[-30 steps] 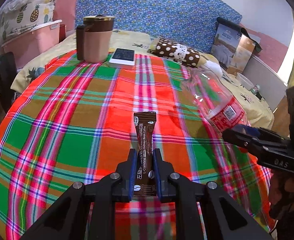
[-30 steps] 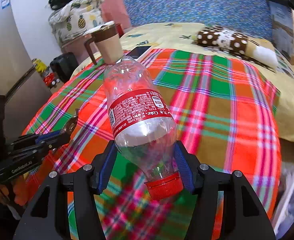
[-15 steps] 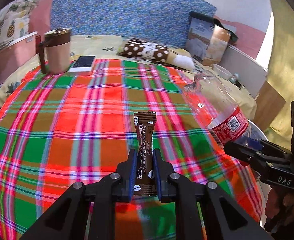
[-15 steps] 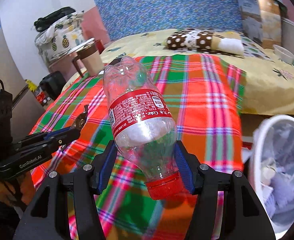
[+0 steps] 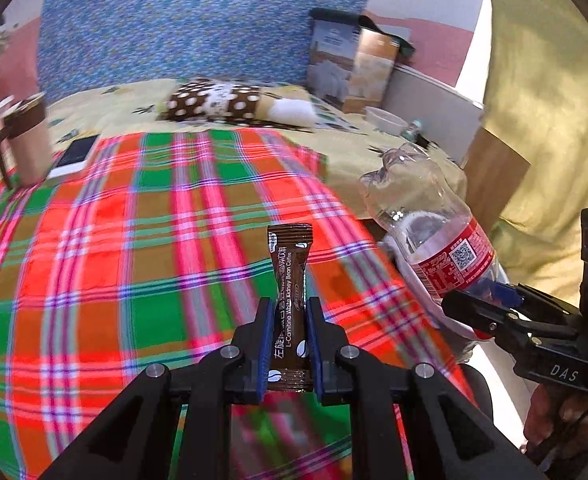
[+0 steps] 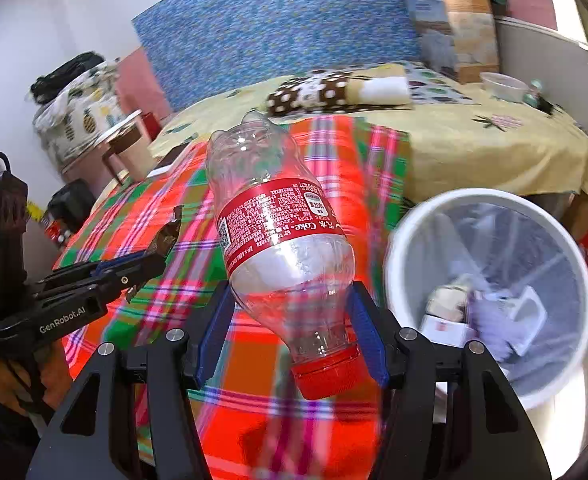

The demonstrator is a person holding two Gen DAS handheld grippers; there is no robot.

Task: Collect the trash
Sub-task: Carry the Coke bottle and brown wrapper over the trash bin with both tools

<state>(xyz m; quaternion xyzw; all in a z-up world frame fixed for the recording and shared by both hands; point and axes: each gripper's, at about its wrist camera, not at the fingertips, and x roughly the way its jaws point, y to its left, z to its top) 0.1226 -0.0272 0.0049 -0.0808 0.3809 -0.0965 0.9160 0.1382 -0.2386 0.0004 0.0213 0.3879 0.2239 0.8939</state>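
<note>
My left gripper [image 5: 288, 308] is shut on a brown coffee sachet [image 5: 290, 272] and holds it upright above the plaid blanket [image 5: 134, 240]. My right gripper [image 6: 290, 308] is shut on an empty clear Coke bottle [image 6: 278, 232] with a red label and red cap, cap toward me. The bottle also shows at the right of the left wrist view [image 5: 426, 220]. A white trash bin [image 6: 490, 288] with a liner and some trash inside stands on the floor at the bed's right edge, just right of the bottle. The left gripper with the sachet shows at the left of the right wrist view [image 6: 150, 252].
A brown mug [image 5: 26, 144] and a phone [image 5: 74, 156] sit at the blanket's far left. A polka-dot pillow [image 5: 230, 104] lies on the yellow sheet. A paper bag [image 5: 350, 64] and a small bowl [image 5: 386, 120] are at the far right. Yellow curtain [image 5: 542, 80] hangs right.
Both grippers have swung to the right with their loads. The trash bin has come fully into the right wrist view, and the mug and phone have slid to the left edge.
</note>
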